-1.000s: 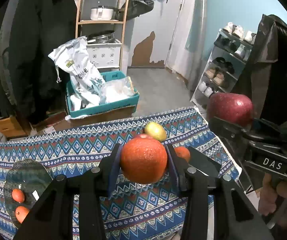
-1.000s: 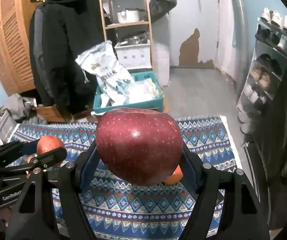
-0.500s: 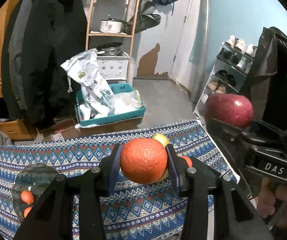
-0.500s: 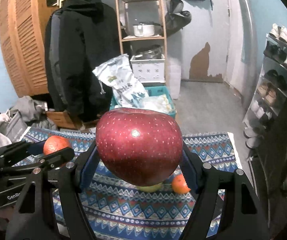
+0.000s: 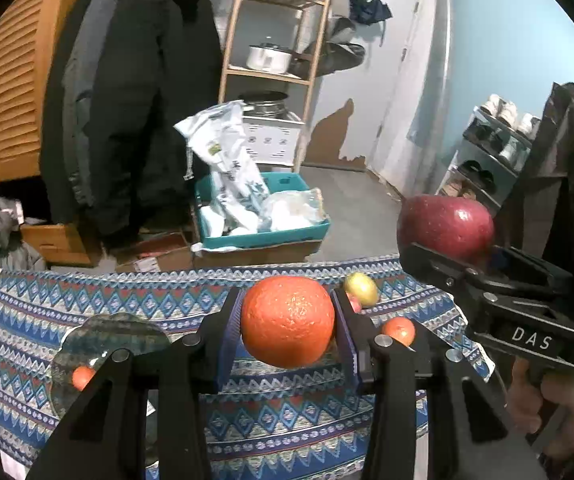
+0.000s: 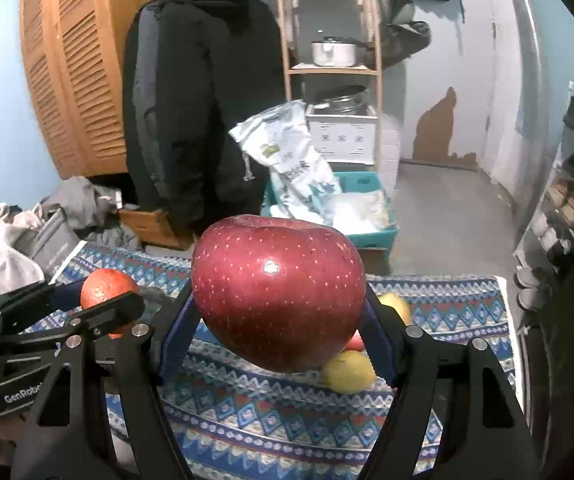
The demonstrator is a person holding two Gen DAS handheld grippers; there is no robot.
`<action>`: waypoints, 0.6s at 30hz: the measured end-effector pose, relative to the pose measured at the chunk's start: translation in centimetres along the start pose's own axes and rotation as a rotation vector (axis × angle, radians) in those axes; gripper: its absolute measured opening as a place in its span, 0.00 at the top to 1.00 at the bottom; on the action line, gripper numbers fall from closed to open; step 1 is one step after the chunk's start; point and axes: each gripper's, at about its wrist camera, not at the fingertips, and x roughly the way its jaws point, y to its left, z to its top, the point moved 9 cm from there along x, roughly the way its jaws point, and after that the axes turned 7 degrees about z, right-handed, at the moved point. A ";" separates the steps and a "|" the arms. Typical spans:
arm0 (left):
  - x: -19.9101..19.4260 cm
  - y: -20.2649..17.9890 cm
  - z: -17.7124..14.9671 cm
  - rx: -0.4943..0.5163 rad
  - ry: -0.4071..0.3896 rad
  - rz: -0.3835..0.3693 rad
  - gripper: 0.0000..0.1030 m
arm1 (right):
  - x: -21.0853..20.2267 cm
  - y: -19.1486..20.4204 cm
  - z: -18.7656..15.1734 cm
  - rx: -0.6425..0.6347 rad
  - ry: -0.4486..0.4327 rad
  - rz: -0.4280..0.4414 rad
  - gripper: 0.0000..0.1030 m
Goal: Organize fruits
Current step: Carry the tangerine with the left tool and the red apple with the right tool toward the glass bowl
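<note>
Left gripper: jaws clamped on an orange — frame centre.
Right gripper: jaws gripping a red apple — centre, above the desk.

The right gripper grips a big red apple between its jaws, above the bench with its patterned cloth. Under the apple, near the bench's right edge, lie two yellow fruits. At the left, the left gripper clamps an orange.
</note>
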 end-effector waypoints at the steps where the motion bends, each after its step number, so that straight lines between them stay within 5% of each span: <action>1: -0.1 0.7 -0.1 -0.008 0.001 0.005 0.57 | 0.3 0.4 0.1 -0.003 0.003 0.005 0.28; 18: 0.2 11.4 -2.5 -0.132 0.031 0.143 0.57 | 6.8 8.7 0.6 -0.050 0.071 0.135 0.28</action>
